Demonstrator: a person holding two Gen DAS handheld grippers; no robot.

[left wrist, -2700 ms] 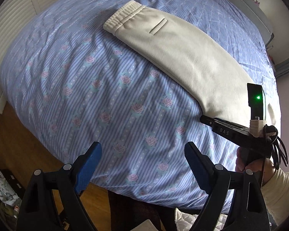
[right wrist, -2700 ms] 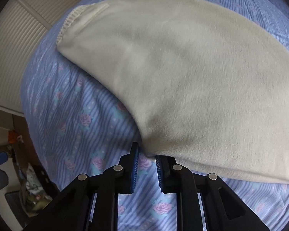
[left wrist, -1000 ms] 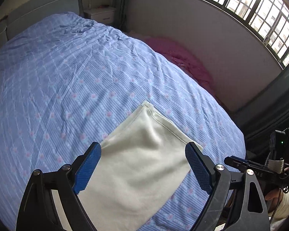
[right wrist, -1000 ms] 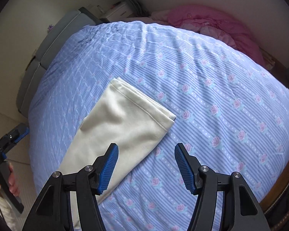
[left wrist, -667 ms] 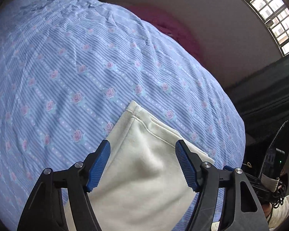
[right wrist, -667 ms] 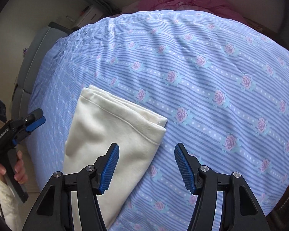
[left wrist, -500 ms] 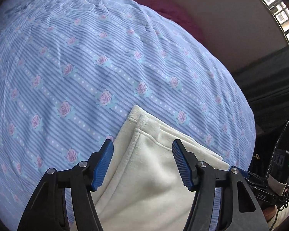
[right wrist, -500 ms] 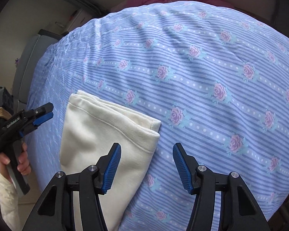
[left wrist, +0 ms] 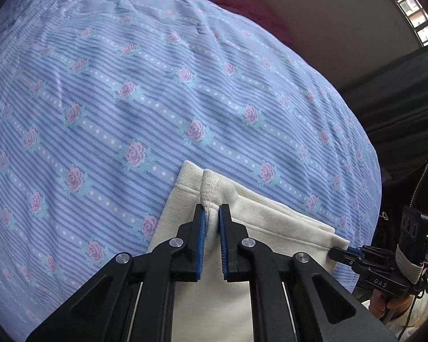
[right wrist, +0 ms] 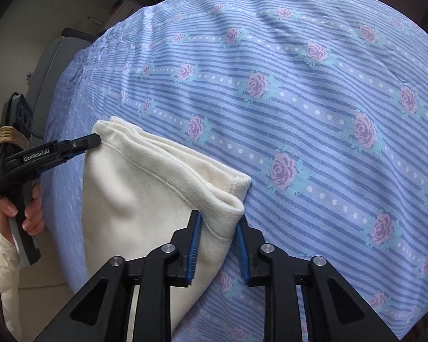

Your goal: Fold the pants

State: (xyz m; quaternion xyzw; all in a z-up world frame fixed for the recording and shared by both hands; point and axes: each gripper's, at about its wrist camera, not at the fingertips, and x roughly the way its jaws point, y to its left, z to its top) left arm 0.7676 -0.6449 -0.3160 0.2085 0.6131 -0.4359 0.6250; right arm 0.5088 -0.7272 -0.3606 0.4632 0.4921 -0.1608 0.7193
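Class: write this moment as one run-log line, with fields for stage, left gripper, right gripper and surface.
stage: grasp | left gripper: shut on pants hem corner | right gripper: shut on other corner | surface: floral bedsheet

My right gripper pinches the cream pants hem corner; my left gripper nips the other corner on the bedsheet.

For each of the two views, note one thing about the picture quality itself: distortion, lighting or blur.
Left wrist view: fisheye bulges the bedsheet into a dome inside dark corners; the window at top right is bright. Right wrist view: same bulging; the pants are sharp and evenly lit, while the gripper's frame stays dark.
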